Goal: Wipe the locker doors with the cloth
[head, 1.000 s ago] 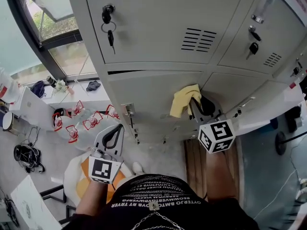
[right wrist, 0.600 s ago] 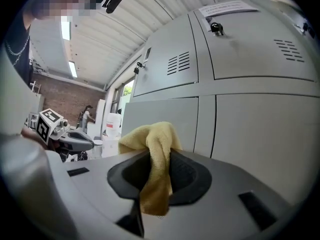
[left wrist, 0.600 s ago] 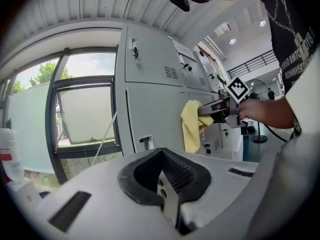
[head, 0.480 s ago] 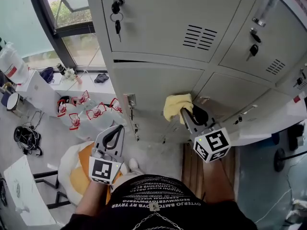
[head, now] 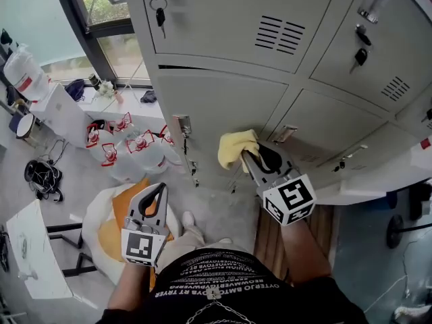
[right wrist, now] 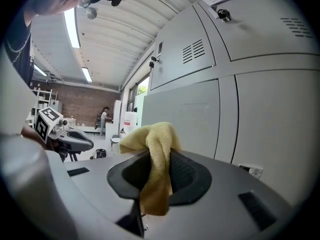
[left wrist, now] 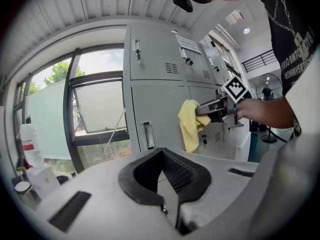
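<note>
A yellow cloth (head: 237, 148) is clamped in my right gripper (head: 248, 155), which is shut on it and holds it against a lower grey locker door (head: 223, 110). In the right gripper view the cloth (right wrist: 155, 151) hangs out between the jaws, close to the door (right wrist: 180, 114). My left gripper (head: 156, 193) hangs low at the left, away from the lockers, shut with nothing in it. The left gripper view shows its jaws together (left wrist: 167, 181), and beyond them the cloth (left wrist: 190, 124) and the right gripper (left wrist: 202, 110) at the door.
Upper locker doors (head: 223, 19) carry keys (head: 159, 12) and vents. A latch handle (head: 181, 127) sits left of the cloth. Below are water jugs (head: 131, 155) with red handles, a white table (head: 40, 255), a window (head: 101, 19) and a yellow-and-white seat (head: 111, 228).
My right gripper has slid the cloth leftward across the lower locker door. The left gripper stayed low and shut.
</note>
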`<state>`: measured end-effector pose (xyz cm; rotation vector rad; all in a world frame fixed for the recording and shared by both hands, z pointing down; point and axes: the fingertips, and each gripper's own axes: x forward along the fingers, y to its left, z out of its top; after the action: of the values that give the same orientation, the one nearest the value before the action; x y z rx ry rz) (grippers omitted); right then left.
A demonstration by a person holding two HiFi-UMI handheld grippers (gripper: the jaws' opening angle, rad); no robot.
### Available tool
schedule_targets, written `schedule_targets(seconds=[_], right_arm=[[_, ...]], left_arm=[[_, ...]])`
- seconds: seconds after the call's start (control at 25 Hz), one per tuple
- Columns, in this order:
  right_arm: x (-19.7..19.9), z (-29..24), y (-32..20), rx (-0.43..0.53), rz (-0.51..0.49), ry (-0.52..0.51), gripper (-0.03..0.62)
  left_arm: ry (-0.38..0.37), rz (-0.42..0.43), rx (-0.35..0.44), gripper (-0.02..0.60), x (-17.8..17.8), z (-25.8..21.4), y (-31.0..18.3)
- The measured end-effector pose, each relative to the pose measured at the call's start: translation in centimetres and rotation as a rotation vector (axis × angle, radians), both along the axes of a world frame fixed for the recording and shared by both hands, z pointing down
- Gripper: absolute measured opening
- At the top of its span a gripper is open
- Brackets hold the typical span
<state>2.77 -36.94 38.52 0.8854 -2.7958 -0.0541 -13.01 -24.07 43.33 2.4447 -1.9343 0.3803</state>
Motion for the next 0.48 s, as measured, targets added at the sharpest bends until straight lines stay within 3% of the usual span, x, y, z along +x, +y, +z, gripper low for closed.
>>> schedule_targets(seconds=[0.24, 0.48], right_arm=[[-1.7, 0.8, 0.4, -0.053, -0.031, -0.034, 0.083], [-5.2, 1.4, -1.7, -0.049, -0.009, 0.004, 0.083]], left_arm=[[-0.007, 0.025, -0.010, -0.005, -0.2, 0.7, -0.1], [-0.018, 0.100, 0.003, -0.005, -2.2, -0.6, -2.7]])
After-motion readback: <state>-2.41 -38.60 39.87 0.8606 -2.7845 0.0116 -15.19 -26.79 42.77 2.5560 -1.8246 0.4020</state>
